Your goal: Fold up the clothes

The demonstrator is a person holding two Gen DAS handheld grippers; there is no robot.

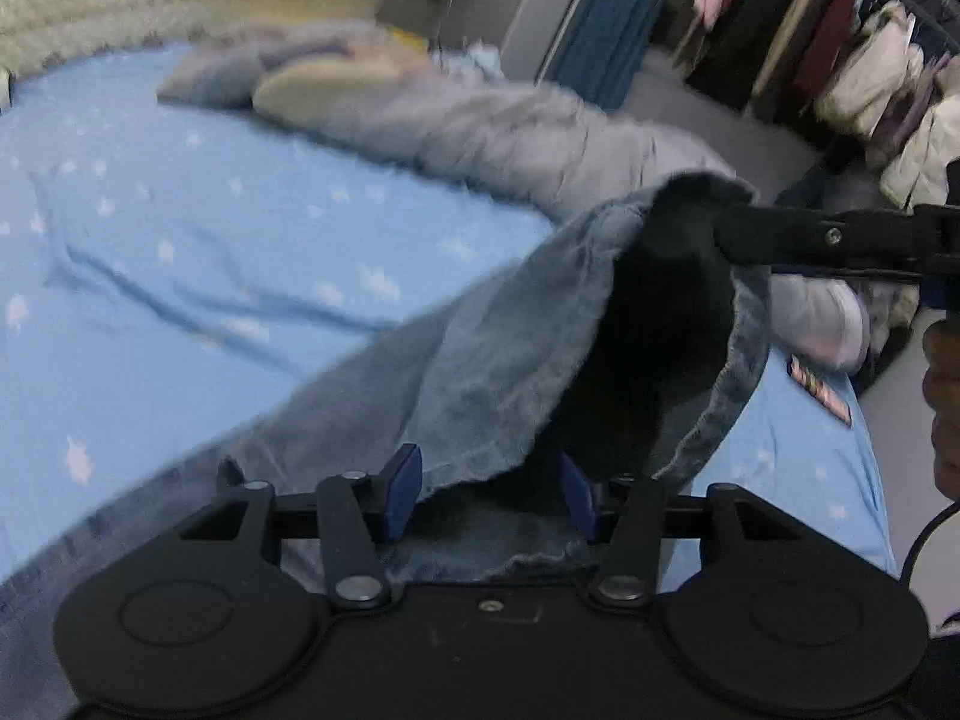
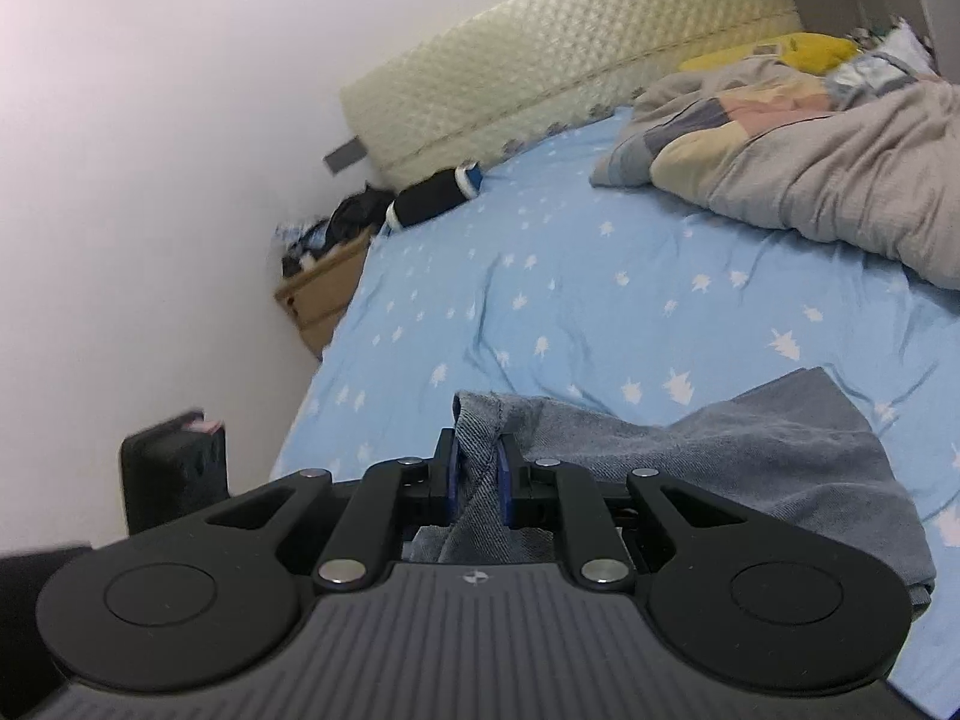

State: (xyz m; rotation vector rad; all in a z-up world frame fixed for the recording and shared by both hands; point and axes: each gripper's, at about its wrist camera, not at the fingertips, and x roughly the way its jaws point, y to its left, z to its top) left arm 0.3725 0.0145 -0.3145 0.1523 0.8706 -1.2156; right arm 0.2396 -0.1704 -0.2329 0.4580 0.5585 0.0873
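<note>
A faded blue denim garment (image 1: 480, 372) hangs lifted above the bed, its dark inside (image 1: 660, 324) showing. My left gripper (image 1: 489, 489) has its jaws wide apart with a denim edge lying between the blue pads, not pinched. The right gripper's finger (image 1: 840, 240) enters that view from the right, clamped on the garment's upper edge. In the right wrist view, my right gripper (image 2: 478, 480) is shut on a bunched fold of the denim (image 2: 750, 450), whose rest drapes right onto the sheet.
The bed has a light blue sheet with white stars (image 2: 570, 276). A crumpled grey duvet (image 2: 840, 168) lies at the far side by a cream headboard (image 2: 570, 48). A clothes rack (image 1: 840, 48) stands beyond the bed. A cardboard box (image 2: 324, 294) sits by the wall.
</note>
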